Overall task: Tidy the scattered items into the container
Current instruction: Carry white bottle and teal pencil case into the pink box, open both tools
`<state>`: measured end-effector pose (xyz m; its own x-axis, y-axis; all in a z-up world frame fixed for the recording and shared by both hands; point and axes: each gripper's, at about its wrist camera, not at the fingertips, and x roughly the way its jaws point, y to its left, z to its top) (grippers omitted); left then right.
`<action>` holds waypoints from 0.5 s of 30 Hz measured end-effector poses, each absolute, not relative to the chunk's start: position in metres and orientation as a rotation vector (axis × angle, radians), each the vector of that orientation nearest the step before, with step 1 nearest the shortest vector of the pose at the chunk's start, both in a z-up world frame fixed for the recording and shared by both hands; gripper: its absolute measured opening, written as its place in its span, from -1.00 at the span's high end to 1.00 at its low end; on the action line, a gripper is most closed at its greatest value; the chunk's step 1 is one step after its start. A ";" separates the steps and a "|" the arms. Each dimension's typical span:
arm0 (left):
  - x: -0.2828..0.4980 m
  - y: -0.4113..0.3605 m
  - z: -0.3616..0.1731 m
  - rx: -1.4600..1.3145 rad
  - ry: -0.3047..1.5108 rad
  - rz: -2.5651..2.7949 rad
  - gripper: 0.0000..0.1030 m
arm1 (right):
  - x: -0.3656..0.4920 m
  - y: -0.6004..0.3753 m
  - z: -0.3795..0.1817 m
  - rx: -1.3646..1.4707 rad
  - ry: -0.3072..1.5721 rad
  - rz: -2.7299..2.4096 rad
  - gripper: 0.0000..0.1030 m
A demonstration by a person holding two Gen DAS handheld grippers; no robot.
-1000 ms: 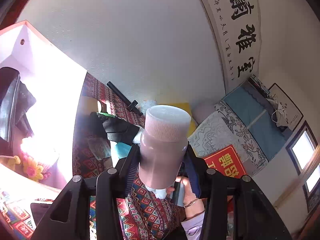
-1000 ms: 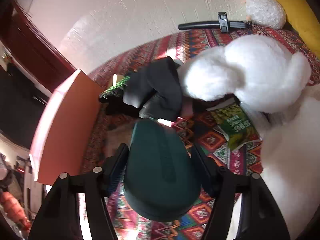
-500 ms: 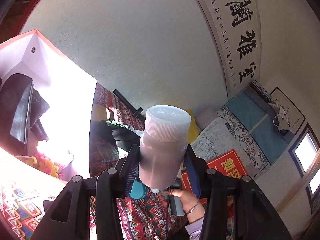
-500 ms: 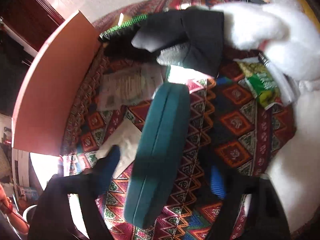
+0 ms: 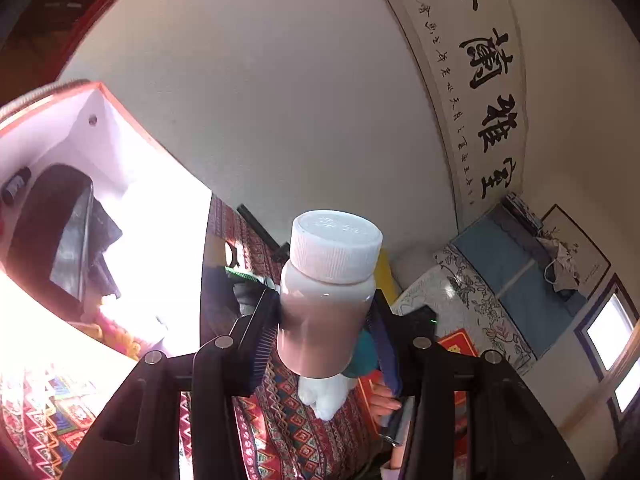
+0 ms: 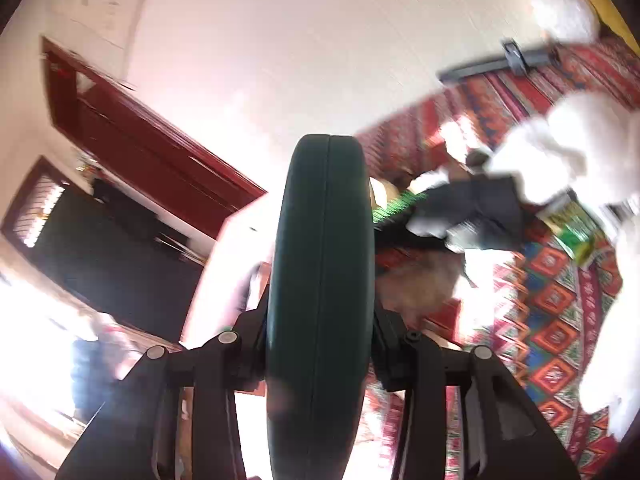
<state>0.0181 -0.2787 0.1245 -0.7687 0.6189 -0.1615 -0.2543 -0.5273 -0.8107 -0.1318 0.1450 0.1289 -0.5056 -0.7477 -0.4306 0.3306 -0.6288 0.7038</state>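
Note:
My left gripper (image 5: 326,336) is shut on a white-capped pill bottle (image 5: 328,292) and holds it upright in the air, to the right of the open red-rimmed container (image 5: 100,92). A black pouch (image 5: 60,236) lies inside the container. My right gripper (image 6: 320,344) is shut on a dark green case (image 6: 320,280), held on edge above the patterned cloth (image 6: 560,320). The container's wall (image 6: 224,264) shows just left of the case. A white plush toy (image 6: 580,152), a dark garment (image 6: 484,212) and a green snack packet (image 6: 576,232) lie on the cloth.
A black rod (image 6: 508,60) lies along the wall at the cloth's far edge. A red wooden door (image 6: 140,140) stands at the left. A calligraphy scroll (image 5: 480,80) hangs on the wall. A person's hand (image 5: 384,400) shows below the bottle.
The right gripper, loose around the case half a second ago, now grips it on edge and has swung up toward the container. The left gripper has carried the bottle closer to the container.

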 end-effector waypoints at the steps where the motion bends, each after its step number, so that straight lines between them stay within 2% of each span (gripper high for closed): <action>1: 0.021 -0.285 0.138 -0.572 -1.100 2.361 0.17 | -0.115 0.133 0.159 0.854 -0.697 -2.148 0.25; 5: 0.016 -0.308 0.172 -0.542 -1.076 2.642 0.12 | -0.075 0.067 0.240 0.565 -0.589 -2.121 0.27; 6: 0.011 -0.314 0.171 -0.542 -1.072 2.735 -0.16 | -0.076 0.048 0.247 0.544 -0.598 -2.128 0.27; 7: 0.007 -0.318 0.165 -0.562 -1.068 2.841 -0.66 | -0.084 0.027 0.249 0.537 -0.596 -2.167 0.17; 8: 0.003 -0.322 0.155 -0.621 -1.079 2.951 -0.78 | -0.097 0.007 0.249 0.550 -0.545 -2.230 -0.52; 9: 0.000 -0.328 0.144 -0.706 -1.102 3.042 -0.80 | -0.106 -0.012 0.246 0.605 -0.469 -2.307 -0.86; 11: -0.002 -0.340 0.129 -0.806 -1.149 3.079 -0.79 | -0.111 -0.026 0.242 0.674 -0.441 -2.414 -0.88; 13: 0.002 -0.348 0.130 -0.753 -1.185 3.046 -0.80 | -0.094 -0.015 0.248 0.556 -0.494 -2.393 -0.88; 15: 0.011 -0.346 0.142 -0.665 -1.145 3.086 -0.80 | -0.072 -0.001 0.258 0.467 -0.445 -2.469 -0.88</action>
<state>0.0111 -0.3459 0.1416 -0.8993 -0.0635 -0.4328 0.3303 -0.7471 -0.5769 -0.0719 -0.0011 0.2576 -0.7701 -0.5962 -0.2271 0.4793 -0.7755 0.4109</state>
